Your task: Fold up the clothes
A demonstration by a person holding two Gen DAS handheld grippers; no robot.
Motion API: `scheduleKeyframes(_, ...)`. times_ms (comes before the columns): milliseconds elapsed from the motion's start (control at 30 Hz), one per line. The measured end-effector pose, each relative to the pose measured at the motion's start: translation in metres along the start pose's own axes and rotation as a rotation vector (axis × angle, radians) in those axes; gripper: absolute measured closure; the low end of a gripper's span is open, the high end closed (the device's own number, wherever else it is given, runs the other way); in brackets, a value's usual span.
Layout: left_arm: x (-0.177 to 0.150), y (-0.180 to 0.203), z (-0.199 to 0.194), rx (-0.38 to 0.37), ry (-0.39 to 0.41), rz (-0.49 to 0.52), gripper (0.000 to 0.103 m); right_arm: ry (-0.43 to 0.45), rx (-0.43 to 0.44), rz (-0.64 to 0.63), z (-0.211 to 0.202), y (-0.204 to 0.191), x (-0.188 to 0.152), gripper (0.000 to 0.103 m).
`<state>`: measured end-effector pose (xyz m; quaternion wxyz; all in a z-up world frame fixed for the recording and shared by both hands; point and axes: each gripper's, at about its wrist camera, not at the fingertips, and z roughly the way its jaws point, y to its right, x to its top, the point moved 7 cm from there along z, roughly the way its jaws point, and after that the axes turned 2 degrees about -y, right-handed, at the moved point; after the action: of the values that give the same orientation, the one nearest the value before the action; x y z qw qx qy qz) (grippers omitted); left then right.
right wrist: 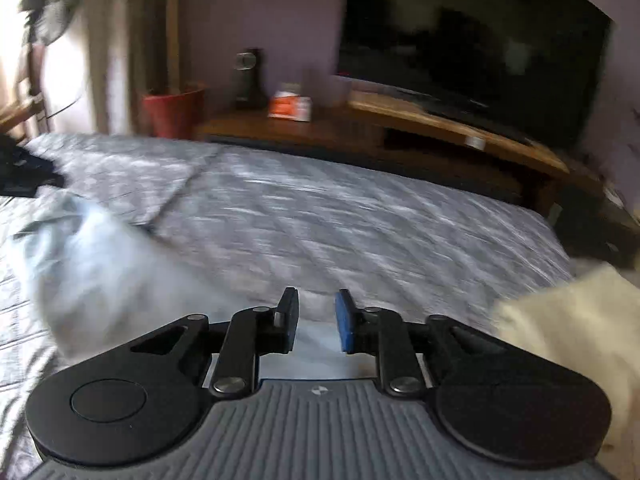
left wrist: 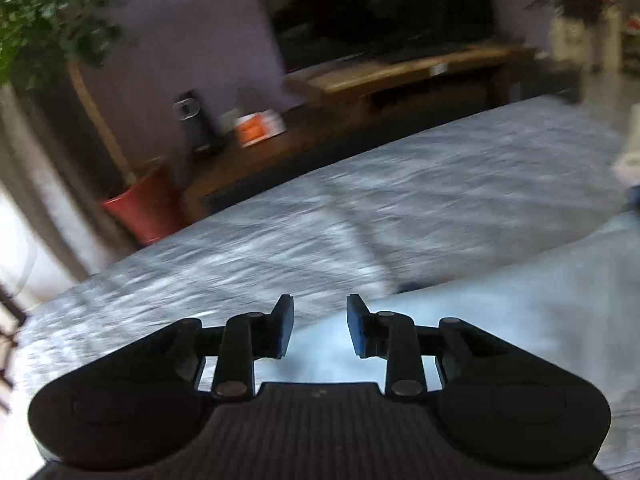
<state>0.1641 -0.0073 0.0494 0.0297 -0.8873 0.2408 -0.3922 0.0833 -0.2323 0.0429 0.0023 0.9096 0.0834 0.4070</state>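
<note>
A pale blue garment (left wrist: 520,300) lies spread on the grey patterned bed cover (left wrist: 360,216). In the left wrist view it runs from under my left gripper (left wrist: 320,326) off to the right. That gripper is open, with a clear gap between its blue pads and no cloth pinched. In the right wrist view the same pale blue garment (right wrist: 104,276) lies to the left and beneath my right gripper (right wrist: 317,320), which is open too, nothing gripped. Both views are motion-blurred.
A cream cloth (right wrist: 572,320) lies at the right of the bed cover (right wrist: 360,216). Dark clothing (right wrist: 24,172) sits at the far left. Beyond the bed edge stand a wooden TV bench (right wrist: 440,128), a television (right wrist: 472,44) and a red plant pot (right wrist: 172,112).
</note>
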Motion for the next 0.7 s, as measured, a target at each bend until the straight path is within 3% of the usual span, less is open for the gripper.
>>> scheduleKeyframes(67,0.002,0.015,0.004,0.017,0.005,0.035,0.075,-0.001,0.046,-0.004,0.012,-0.025,0.003,0.082)
scheduleKeyframes(133,0.001,0.017,0.012,0.062,-0.005,0.046,0.075,-0.006,0.017,-0.045,0.022,-0.039,0.003,0.08)
scheduleKeyframes(267,-0.008,0.034,0.02,-0.047,-0.029,-0.01,0.077,-0.058,0.109,0.028,0.049,-0.043,-0.01,0.08)
scheduleKeyframes(400,-0.026,0.063,0.047,-0.086,-0.086,0.022,0.073,-0.084,0.079,0.009,0.069,-0.046,-0.027,0.082)
scheduleKeyframes(467,-0.033,0.051,0.053,-0.082,-0.058,-0.025,0.063,-0.081,0.041,0.02,0.067,-0.035,-0.032,0.086)
scheduleKeyframes(500,-0.035,0.043,0.053,-0.081,-0.057,-0.04,0.063,-0.083,0.017,0.024,0.065,-0.029,-0.034,0.087)
scheduleKeyframes(533,-0.036,0.034,0.054,-0.055,-0.056,-0.031,0.062,-0.085,-0.006,0.027,0.063,-0.022,-0.037,0.087)
scheduleKeyframes(600,-0.04,0.003,0.055,0.074,-0.069,-0.036,0.066,-0.101,-0.082,0.05,0.054,-0.003,-0.046,0.086)
scheduleKeyframes(700,-0.048,-0.047,0.051,0.161,-0.091,-0.181,0.083,-0.115,-0.168,0.103,0.043,0.019,-0.055,0.084)
